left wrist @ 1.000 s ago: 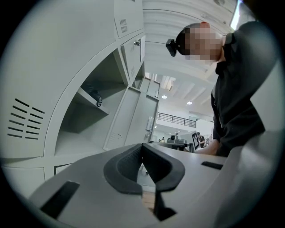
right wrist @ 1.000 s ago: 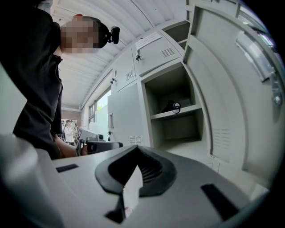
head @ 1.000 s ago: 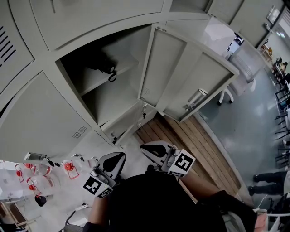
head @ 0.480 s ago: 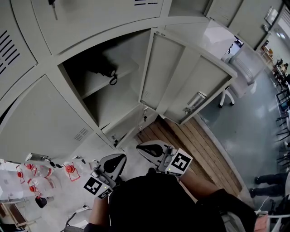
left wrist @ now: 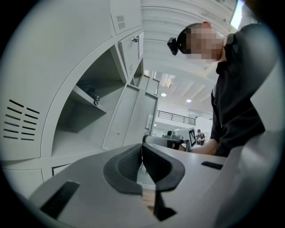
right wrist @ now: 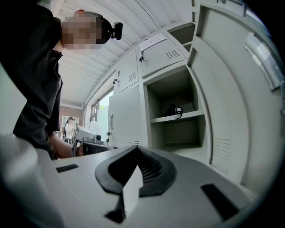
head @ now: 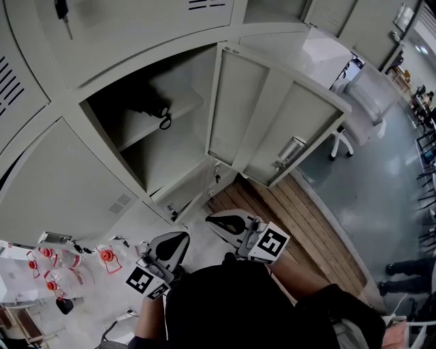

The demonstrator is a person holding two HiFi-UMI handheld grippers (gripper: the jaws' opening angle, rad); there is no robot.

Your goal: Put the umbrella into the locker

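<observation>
The black folded umbrella point(head: 151, 105) lies on the upper shelf inside the open locker point(head: 170, 163), its strap loop hanging over the shelf edge. It also shows in the left gripper view point(left wrist: 91, 91) and the right gripper view point(right wrist: 173, 110). My left gripper point(head: 178, 240) and right gripper point(head: 219, 219) are held low in front of the locker, well short of the opening. Both point toward the locker. In each gripper's own view the left gripper point(left wrist: 142, 153) and right gripper point(right wrist: 136, 164) show dark pads pressed together with nothing between them.
The locker door point(head: 272, 116) stands swung open to the right, its handle point(head: 291, 148) facing out. Closed lockers surround the opening. A key point(head: 61, 10) hangs in an upper door. Red-capped items point(head: 102, 255) lie at lower left. Wooden flooring point(head: 300, 218) and a white chair point(head: 354, 102) are to the right.
The head view has drifted slightly, so the locker sits a little further left in the picture. Both grippers stay shut and in nearly the same place.
</observation>
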